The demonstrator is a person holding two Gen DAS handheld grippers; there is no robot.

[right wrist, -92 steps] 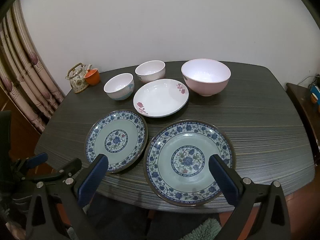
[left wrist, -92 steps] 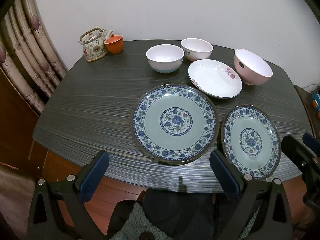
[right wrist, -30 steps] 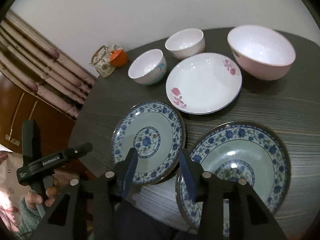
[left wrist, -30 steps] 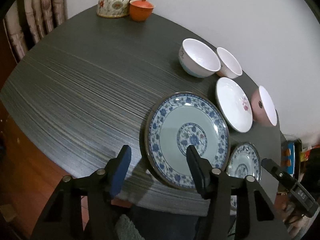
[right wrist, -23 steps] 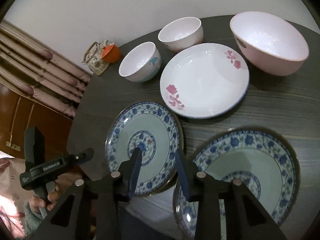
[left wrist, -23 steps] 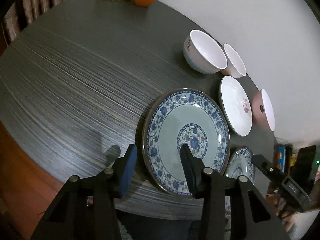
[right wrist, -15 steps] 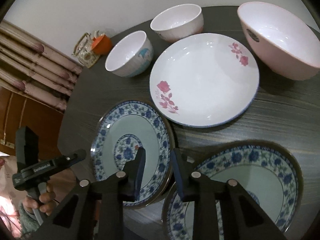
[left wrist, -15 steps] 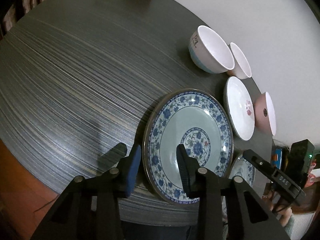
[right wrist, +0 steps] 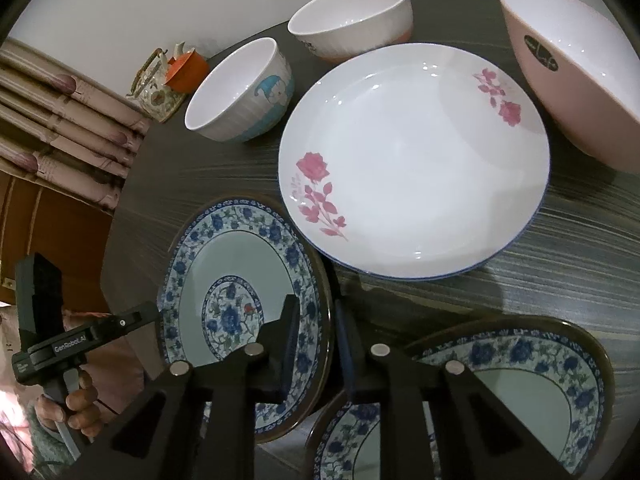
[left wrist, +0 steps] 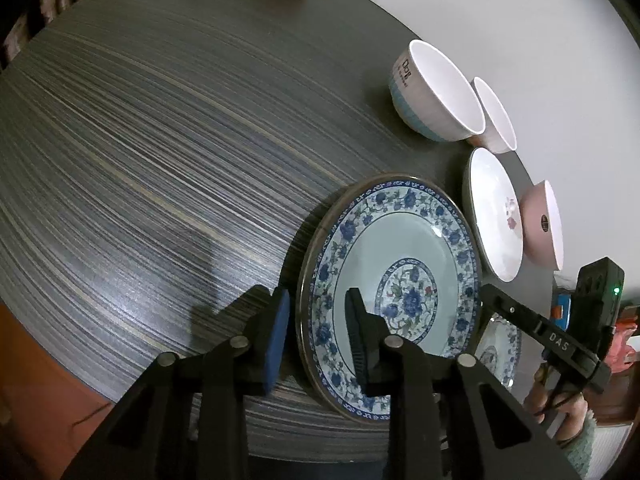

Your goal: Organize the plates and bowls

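Observation:
Two blue floral plates lie near the table's front edge. My left gripper straddles the left rim of the left blue plate, its jaws narrowed around the rim with a small gap. My right gripper straddles the right rim of the same plate, jaws almost closed on it. The second blue plate lies to the right. Behind them sit a white rose plate, a white bowl with blue print, a small white bowl and a pink bowl.
A teapot and an orange cup stand at the table's far left corner, by the curtains. The dark striped table stretches to the left of the plates. The wall is close behind the bowls.
Both grippers have moved forward and down onto the left blue plate from opposite sides. Their jaws have narrowed around its rim.

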